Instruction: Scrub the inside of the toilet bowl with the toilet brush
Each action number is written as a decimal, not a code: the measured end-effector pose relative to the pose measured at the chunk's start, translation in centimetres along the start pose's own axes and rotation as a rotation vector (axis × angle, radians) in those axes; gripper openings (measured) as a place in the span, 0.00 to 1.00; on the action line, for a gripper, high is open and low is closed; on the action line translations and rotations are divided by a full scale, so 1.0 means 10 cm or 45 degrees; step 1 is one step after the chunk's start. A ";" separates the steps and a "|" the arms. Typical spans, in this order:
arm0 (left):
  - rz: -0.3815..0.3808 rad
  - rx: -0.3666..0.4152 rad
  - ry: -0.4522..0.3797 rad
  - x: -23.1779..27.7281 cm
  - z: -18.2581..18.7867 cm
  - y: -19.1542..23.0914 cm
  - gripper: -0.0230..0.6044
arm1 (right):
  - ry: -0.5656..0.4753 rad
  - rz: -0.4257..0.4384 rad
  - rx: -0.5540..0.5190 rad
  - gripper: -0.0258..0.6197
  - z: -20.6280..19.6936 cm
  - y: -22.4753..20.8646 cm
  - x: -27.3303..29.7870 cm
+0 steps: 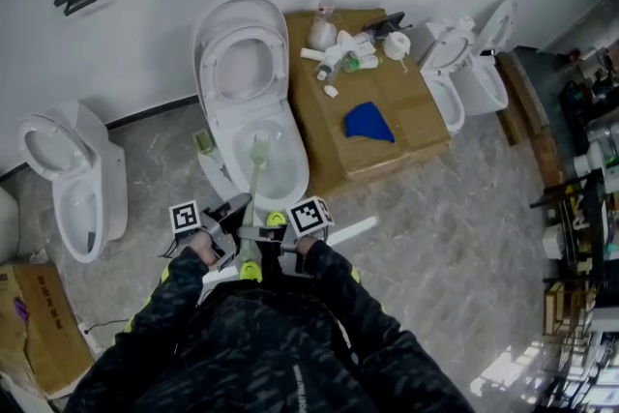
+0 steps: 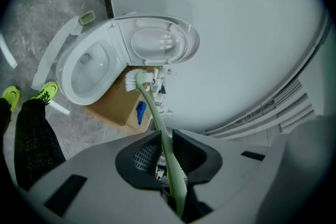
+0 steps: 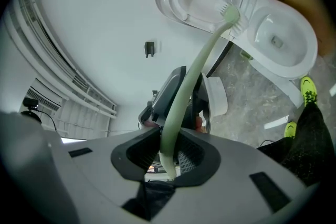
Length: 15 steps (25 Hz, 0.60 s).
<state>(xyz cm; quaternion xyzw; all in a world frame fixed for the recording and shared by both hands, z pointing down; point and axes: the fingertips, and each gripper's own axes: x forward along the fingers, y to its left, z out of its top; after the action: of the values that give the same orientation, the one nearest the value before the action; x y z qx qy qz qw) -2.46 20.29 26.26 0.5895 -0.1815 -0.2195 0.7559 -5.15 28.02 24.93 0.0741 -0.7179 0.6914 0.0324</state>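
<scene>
Fingers of left gripper (image 2: 166, 138) and right gripper (image 3: 169, 138) pinch the toilet brush (image 1: 255, 171) — pale-green, white-bristled.

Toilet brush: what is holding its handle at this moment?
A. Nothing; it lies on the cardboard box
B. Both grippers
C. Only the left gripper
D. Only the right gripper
B: the left gripper and the right gripper are each shut on the pale green handle of the toilet brush, whose head reaches into the toilet bowl.
</scene>
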 end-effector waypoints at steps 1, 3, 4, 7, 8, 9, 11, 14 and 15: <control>-0.014 -0.004 0.005 -0.03 -0.06 -0.01 0.14 | -0.007 -0.007 -0.002 0.16 -0.07 0.02 -0.01; -0.036 -0.005 0.020 -0.08 -0.17 -0.02 0.14 | -0.021 -0.024 -0.012 0.16 -0.17 0.04 -0.04; -0.045 -0.001 0.031 -0.08 -0.23 -0.03 0.14 | -0.026 -0.029 -0.017 0.16 -0.22 0.05 -0.07; -0.064 0.012 0.063 -0.07 -0.41 -0.03 0.14 | -0.027 -0.046 -0.043 0.16 -0.36 0.05 -0.17; -0.069 0.012 0.067 -0.08 -0.46 -0.03 0.14 | -0.022 -0.057 -0.049 0.16 -0.40 0.04 -0.20; -0.073 0.009 0.068 -0.08 -0.51 -0.02 0.14 | -0.018 -0.062 -0.049 0.16 -0.45 0.04 -0.23; -0.076 0.007 0.068 -0.09 -0.60 -0.02 0.14 | -0.013 -0.060 -0.043 0.16 -0.53 0.05 -0.27; -0.071 0.016 0.066 -0.09 -0.70 -0.02 0.14 | -0.001 -0.066 -0.043 0.16 -0.60 0.05 -0.34; -0.070 0.016 0.063 -0.09 -0.73 -0.02 0.14 | 0.008 -0.068 -0.044 0.16 -0.63 0.05 -0.36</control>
<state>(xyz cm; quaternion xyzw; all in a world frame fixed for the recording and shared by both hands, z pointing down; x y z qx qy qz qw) 0.68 26.64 24.28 0.6044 -0.1479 -0.2242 0.7501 -2.02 34.51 24.13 0.0905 -0.7275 0.6780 0.0543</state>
